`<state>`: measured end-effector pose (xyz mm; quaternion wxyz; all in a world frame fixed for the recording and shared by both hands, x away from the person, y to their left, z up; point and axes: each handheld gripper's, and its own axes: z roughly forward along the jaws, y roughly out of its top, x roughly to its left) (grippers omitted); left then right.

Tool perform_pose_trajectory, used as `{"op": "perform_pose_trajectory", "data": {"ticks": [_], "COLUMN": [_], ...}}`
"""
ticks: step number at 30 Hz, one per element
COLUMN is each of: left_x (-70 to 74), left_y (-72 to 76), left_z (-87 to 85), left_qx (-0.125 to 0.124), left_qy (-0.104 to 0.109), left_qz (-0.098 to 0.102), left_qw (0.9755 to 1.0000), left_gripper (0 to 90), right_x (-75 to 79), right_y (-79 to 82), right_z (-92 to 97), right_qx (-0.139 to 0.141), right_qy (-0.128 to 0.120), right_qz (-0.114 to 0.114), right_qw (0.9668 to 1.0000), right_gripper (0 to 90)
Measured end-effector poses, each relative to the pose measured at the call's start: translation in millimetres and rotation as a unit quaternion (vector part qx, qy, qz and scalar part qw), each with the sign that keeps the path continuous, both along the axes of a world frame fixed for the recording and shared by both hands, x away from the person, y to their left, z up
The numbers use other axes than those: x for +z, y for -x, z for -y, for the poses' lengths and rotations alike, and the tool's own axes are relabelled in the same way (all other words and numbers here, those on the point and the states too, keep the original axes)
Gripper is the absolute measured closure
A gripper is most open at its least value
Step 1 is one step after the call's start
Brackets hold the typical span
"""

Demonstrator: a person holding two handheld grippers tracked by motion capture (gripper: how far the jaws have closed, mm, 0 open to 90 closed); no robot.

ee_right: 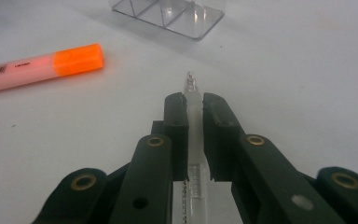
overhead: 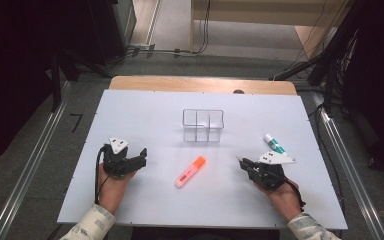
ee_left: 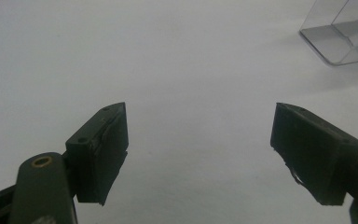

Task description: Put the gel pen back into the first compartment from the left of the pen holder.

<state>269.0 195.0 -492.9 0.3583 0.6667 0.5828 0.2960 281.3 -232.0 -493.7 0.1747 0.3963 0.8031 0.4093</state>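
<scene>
Now the right gripper (ee_right: 195, 105) pinches a clear slim plastic pen (ee_right: 194, 140) lengthwise, tip toward twelve o'clock; it could slide out. The left gripper (ee_left: 198, 154) gapes empty.

Left tongs (overhead: 141, 156), lower left of the high view: jaws wide apart, nothing between them, pointing right, gripped by the left hand (overhead: 111, 186). Right tongs (overhead: 241, 162), lower right: jaws nearly together, clamped on a thin clear plastic pen (ee_right: 194, 140), pointing left, gripped by the right hand (overhead: 282, 196). Patterned sleeves at bottom edge.
</scene>
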Motion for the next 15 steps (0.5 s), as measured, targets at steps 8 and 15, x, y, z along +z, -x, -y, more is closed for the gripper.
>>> {"op": "perform_pose_trajectory", "data": {"ticks": [8,15], "left_x": [0.1,0.0], "left_y": [0.0,-0.2], "left_z": [-0.4,-0.4], "left_qx": [-0.001,-0.001], "left_qy": [0.001,0.001], "left_qz": [0.0,-0.001], "left_qw": [1.0,1.0], "left_gripper": [19.8,19.8], "right_x": [7.3,15.4], "right_y": [-7.9,-13.8], "right_z": [-7.9,-18.5], "right_qx": [0.003,0.005], "right_qy": [-0.009,-0.01], "right_qz": [-0.005,0.003], "right_qw": [0.9999,0.9999], "right_gripper": [78.8,78.8]}}
